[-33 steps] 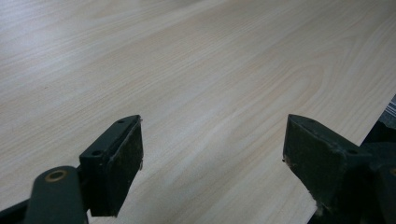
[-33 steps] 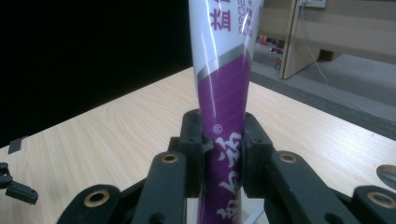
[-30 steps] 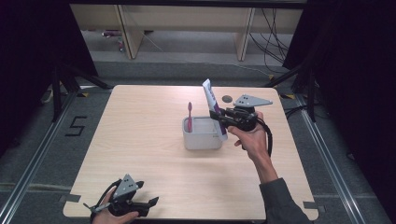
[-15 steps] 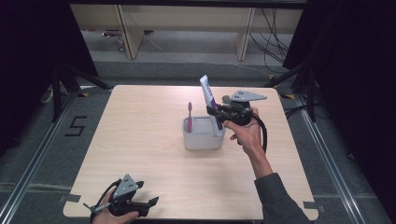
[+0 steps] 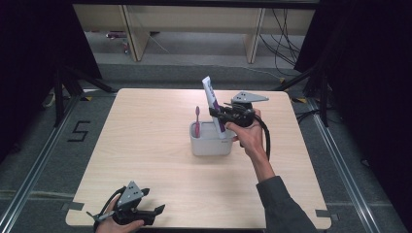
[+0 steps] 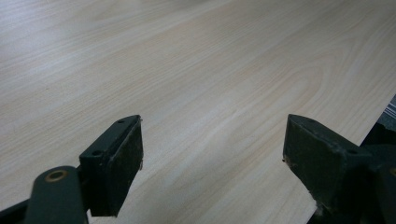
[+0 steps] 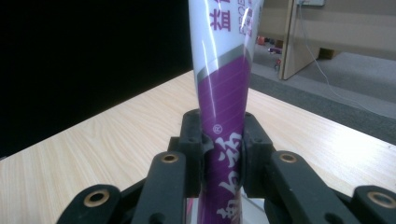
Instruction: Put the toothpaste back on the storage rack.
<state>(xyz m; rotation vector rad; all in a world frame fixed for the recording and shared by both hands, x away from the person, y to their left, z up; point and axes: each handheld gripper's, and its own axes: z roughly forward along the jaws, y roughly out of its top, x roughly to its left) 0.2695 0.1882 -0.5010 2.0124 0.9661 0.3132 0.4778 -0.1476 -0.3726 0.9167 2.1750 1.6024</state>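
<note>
Purple-white toothpaste tube (image 5: 214,104) clamped upright in right gripper (image 5: 219,114) fingers, directly above grey holder (image 5: 210,144); left gripper (image 5: 154,211) open, far.

A light wooden table (image 5: 145,145) carries a grey holder (image 5: 210,144) near its middle.

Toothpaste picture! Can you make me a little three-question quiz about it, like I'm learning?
1. True or false: the right gripper is shut on the toothpaste tube.
2. What stands in the grey holder? A) a pink toothbrush B) a spoon C) a pencil
3. Fill in: the left gripper has its fingers ____ with bare table between them.

Key:
1. True; in the right gripper view its fingers pinch the purple part of the tube.
2. A; the pink toothbrush stands upright.
3. Open.
</note>
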